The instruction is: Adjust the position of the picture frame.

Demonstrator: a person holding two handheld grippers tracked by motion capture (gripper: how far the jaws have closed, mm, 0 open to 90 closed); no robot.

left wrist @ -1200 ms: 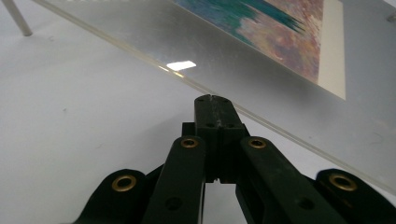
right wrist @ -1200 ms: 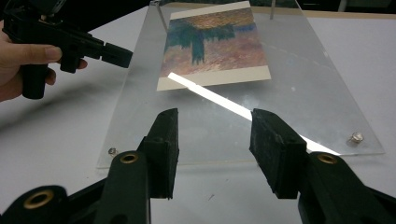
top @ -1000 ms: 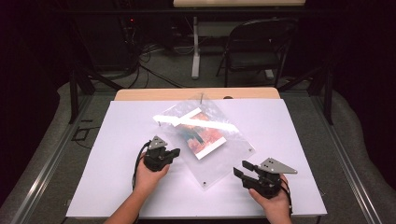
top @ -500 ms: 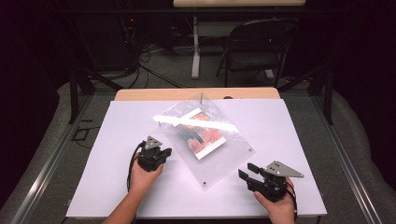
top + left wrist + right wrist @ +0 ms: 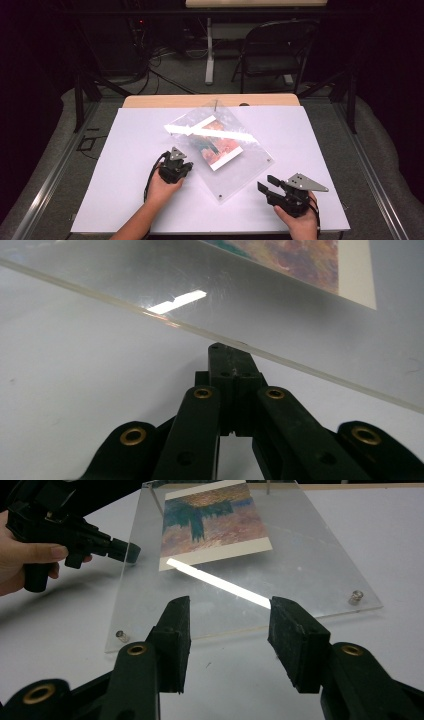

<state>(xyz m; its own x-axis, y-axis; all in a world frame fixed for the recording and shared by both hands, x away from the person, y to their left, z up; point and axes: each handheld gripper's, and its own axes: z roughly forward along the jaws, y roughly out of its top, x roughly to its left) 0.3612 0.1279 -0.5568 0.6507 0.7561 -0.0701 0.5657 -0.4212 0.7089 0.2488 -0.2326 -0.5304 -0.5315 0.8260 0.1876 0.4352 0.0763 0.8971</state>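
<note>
Dark room; a folding chair [image 5: 274,50] and floor cables sit in the upper part of the high view, behind a white worktop [image 5: 130,150] with a wooden strip along its far edge.

Clear acrylic frame [image 5: 245,165] lies near the centre of the high view, turned diamond-wise to the worktop's edges. A colour print [image 5: 220,145] with a white border is sandwiched in its upper-left half. Small metal studs at the corners; one [image 5: 355,597] shows at the right of the right gripper view, another at lower left there. A bright ceiling-light streak crosses the plate.

Left hand-held gripper [image 5: 183,167], left of centre in the high view, is held in a hand [image 5: 160,187] coming up from the bottom edge. Jaws are closed together with nothing between them. In the left gripper view the tips [image 5: 227,352] sit right at the frame's lower-left edge, at or just under it; actual contact cannot be told.

Right hand-held gripper [image 5: 265,184], lower right of the high view, jaws moderately apart and empty. In the right gripper view its two pads [image 5: 177,630] point at the frame's near edge, close to it but short of touching. The left hand-held gripper shows at upper left of that view, against the plate's side.
</note>
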